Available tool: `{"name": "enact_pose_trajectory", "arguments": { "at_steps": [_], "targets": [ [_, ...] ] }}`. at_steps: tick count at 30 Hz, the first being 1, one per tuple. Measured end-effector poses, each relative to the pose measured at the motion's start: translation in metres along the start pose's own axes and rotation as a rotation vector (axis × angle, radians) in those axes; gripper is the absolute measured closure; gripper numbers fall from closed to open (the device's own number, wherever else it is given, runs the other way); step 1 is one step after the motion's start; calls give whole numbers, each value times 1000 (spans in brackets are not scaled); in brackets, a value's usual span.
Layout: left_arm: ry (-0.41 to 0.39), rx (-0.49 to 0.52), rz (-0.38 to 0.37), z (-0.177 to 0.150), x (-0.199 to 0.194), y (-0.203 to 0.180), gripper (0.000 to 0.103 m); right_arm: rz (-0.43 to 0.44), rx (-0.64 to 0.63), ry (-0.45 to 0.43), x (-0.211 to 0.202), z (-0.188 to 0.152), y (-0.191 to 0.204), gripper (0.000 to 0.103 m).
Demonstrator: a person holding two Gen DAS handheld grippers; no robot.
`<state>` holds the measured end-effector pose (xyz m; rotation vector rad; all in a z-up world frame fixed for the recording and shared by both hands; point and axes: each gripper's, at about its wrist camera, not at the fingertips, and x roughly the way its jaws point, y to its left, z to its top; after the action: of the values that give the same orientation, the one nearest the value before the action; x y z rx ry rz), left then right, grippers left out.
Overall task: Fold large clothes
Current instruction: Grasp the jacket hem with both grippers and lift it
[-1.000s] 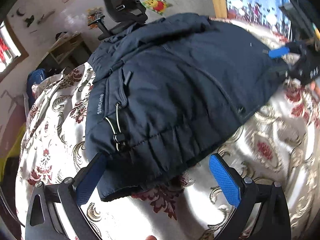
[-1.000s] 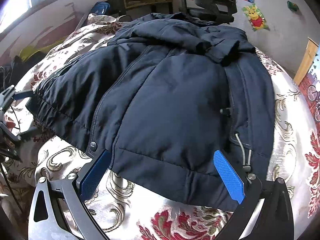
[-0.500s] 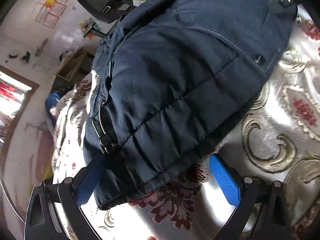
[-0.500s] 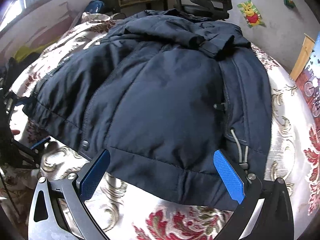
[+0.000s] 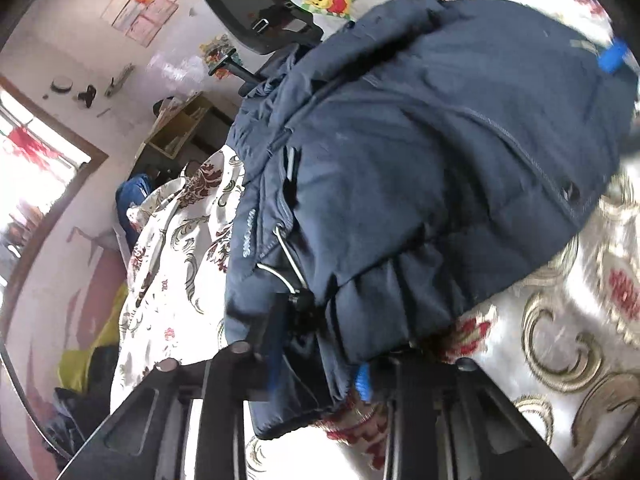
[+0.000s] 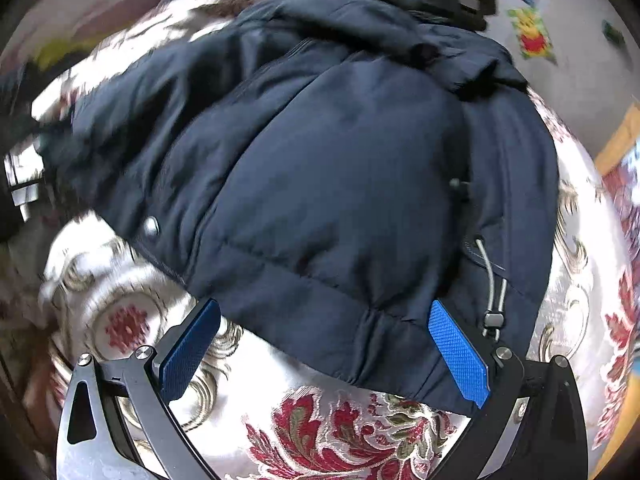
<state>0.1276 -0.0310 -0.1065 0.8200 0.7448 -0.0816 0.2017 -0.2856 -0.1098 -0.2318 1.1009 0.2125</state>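
Left gripper (image 5: 316,364) jaws pinching the jacket (image 5: 420,168) hem, right gripper (image 6: 324,348) jaws spread, gotta clamp its corner next.

I'm in a home bedroom: floral bedspread (image 5: 176,240), desk chair (image 5: 260,4), kids' cartoon posters (image 5: 328,0), wooden shelf (image 5: 180,128), window (image 5: 32,176).

A dark navy padded jacket (image 6: 340,184) lies spread face up, filling the centre and upper part of the right wrist frame, hem toward the bottom. A grey drawcord with toggle (image 6: 494,296) hangs at its lower right hem. A snap button (image 6: 151,225) shows at left.
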Motion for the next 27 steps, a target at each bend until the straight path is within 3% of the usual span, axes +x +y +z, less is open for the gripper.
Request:
{"name": "enact_pose_trajectory", "arguments": {
  "at_steps": [8,13,22,27],
  "targets": [
    [16,-162,-83,21,0,43,85,-55,-105,34,6,-4,27,2],
    [-27,-206,-85,32,-6,59,85,-201,-143,61,12,-5,40,2],
    [-69,-333,-115,45,-16,86,86,-316,-10,-13,-11,-6,16,2],
    [-87,-369,-117,52,-17,96,86,-247,65,-44,-22,-11,3,2]
  ]
}}
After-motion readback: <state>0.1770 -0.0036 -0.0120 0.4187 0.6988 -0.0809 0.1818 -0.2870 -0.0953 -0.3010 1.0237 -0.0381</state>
